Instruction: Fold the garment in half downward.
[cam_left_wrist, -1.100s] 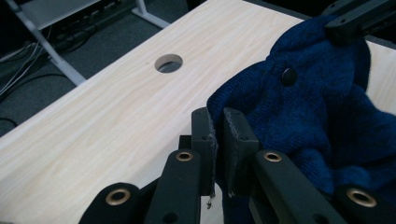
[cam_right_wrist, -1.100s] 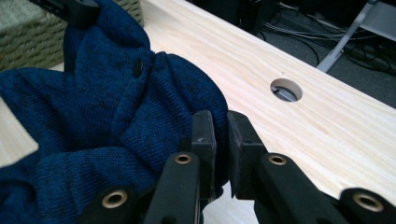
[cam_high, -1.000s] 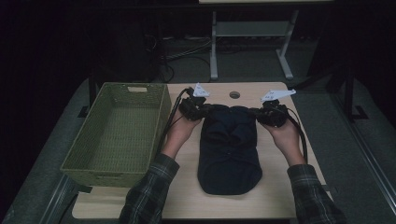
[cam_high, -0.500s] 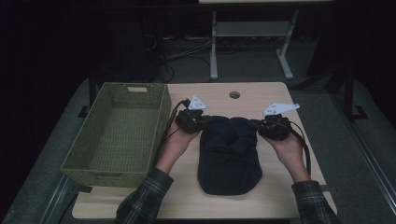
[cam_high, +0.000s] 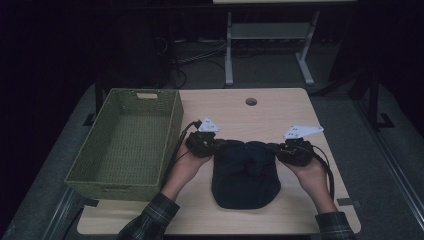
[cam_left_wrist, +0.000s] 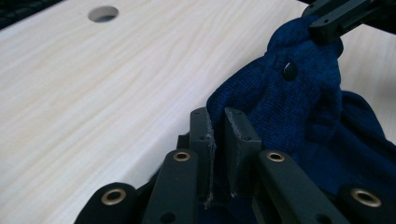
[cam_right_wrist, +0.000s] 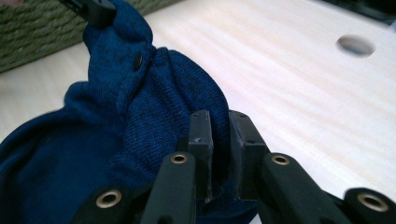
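A dark blue knit garment (cam_high: 245, 175) lies bunched on the wooden table (cam_high: 280, 110), its far edge lifted between my two hands. My left gripper (cam_high: 219, 146) is shut on the garment's left corner; in the left gripper view (cam_left_wrist: 217, 116) the knit (cam_left_wrist: 299, 107) runs in between the pads. At the right corner my right gripper (cam_high: 275, 148) holds the cloth (cam_right_wrist: 140, 116). Its jaws (cam_right_wrist: 219, 119) have just been opening slightly, with fabric still pinched between them. A small dark button (cam_left_wrist: 290, 70) shows on the raised fold.
A green woven basket (cam_high: 177, 120) stands empty at the left of the table, close to my left hand. A round cable hole (cam_high: 251, 101) sits near the far edge. Beyond the table, a white stand's legs (cam_high: 229, 55) rise from the dark floor.
Both hands have drawn the garment's far edge toward the person and slightly down. The cloth now covers less of the table and is bunched up along its far edge.
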